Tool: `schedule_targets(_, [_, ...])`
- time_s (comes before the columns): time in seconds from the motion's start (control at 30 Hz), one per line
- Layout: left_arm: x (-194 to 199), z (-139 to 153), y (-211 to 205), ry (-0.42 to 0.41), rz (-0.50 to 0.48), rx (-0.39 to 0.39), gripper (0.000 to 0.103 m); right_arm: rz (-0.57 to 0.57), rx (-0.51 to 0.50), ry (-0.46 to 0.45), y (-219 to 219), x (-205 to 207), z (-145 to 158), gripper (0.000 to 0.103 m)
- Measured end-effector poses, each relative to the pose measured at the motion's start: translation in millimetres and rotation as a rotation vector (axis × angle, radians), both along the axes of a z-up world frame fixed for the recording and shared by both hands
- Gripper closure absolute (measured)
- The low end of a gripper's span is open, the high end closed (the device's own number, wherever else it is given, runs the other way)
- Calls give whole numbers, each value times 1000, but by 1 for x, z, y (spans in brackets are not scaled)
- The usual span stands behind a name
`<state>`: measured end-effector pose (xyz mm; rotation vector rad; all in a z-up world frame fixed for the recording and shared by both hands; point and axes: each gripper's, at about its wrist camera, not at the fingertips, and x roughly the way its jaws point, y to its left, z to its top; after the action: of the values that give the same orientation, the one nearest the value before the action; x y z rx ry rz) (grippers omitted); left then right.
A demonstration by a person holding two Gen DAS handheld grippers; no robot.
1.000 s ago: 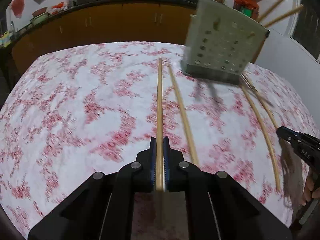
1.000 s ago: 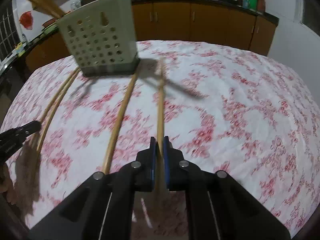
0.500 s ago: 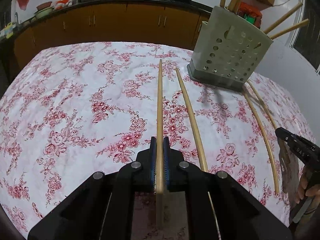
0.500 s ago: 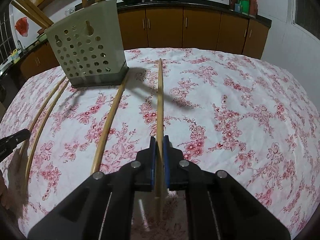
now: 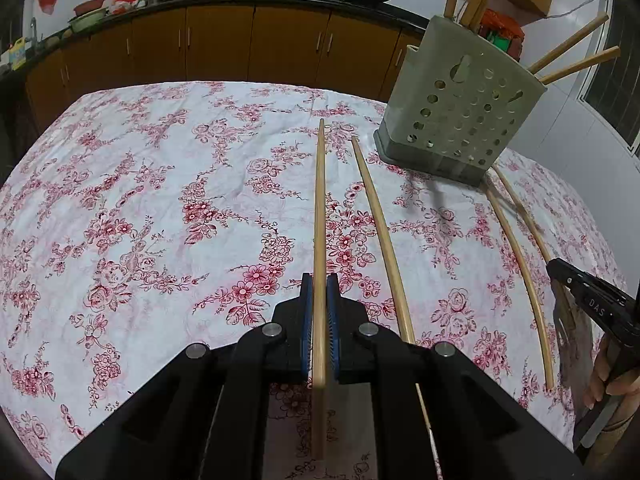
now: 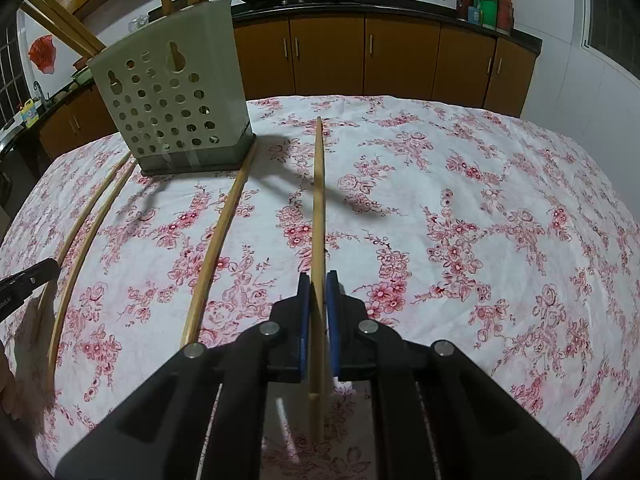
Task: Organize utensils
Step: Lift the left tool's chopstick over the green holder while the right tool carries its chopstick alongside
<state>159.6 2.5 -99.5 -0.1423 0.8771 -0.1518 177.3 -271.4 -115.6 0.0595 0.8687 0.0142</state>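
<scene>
Blur has cleared as both hands steadied: left tongs and right tongs each stay clamped on a chopstick above the bench, ready for the holder.

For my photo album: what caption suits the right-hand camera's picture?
Right gripper clamps one chopstick above a flowered tablecloth, beside a holed holder.
</scene>
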Motion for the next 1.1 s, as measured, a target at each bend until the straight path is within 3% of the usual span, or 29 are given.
schedule_targets(0.57, [0,1,0,0,1,-7,94,3,18,0,-2,0,0,94])
schedule_targets(0.73, [-9,2,-9,-5,-30,62,94,2,54,-2,-7,-7,0,94])
schedule_targets(0.93, [-10,2,-9,-5,-35,59,95,2,46,-8,-6,-9,1,95])
schedule_targets(1.1, [-13,18,-6,-51,-39,58,95,-7,58,-102,-9,-20,31,95])
